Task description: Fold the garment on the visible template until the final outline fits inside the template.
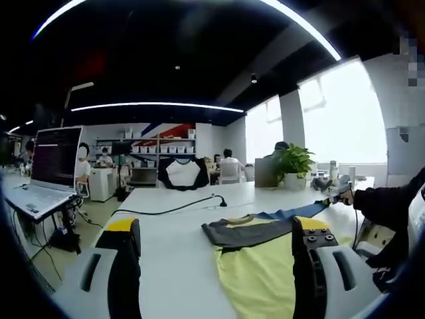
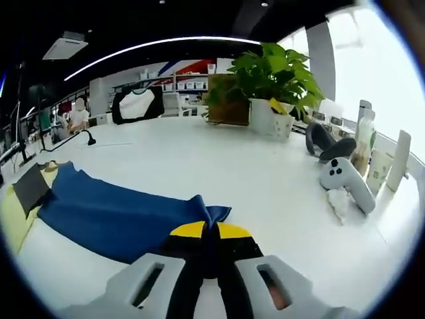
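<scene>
- Garment (image 1: 255, 262) lies on the white table (image 1: 172, 252) in our left gripper view: a yellow body with dark grey shoulders and a blue sleeve (image 2: 123, 216) stretched out toward the far side.
- Our left gripper (image 1: 216, 266) hovers over the near edge of the garment with its jaws spread wide apart and nothing between them.
- In our right gripper view, the right gripper (image 2: 211, 256) has its jaws pressed together on the tip of the blue sleeve, which runs flat across the table to the yellow body at the left.
- The left gripper view also catches the right gripper at the sleeve's end, held by a dark-sleeved arm (image 1: 388, 203).
- A potted plant (image 2: 272, 83), a white controller (image 2: 345, 183) and some bottles (image 2: 382, 156) stand on the table beyond the sleeve.
- A black cable (image 1: 169, 209) crosses the table past the garment; an open laptop (image 1: 50, 169) sits well off to the left.
</scene>
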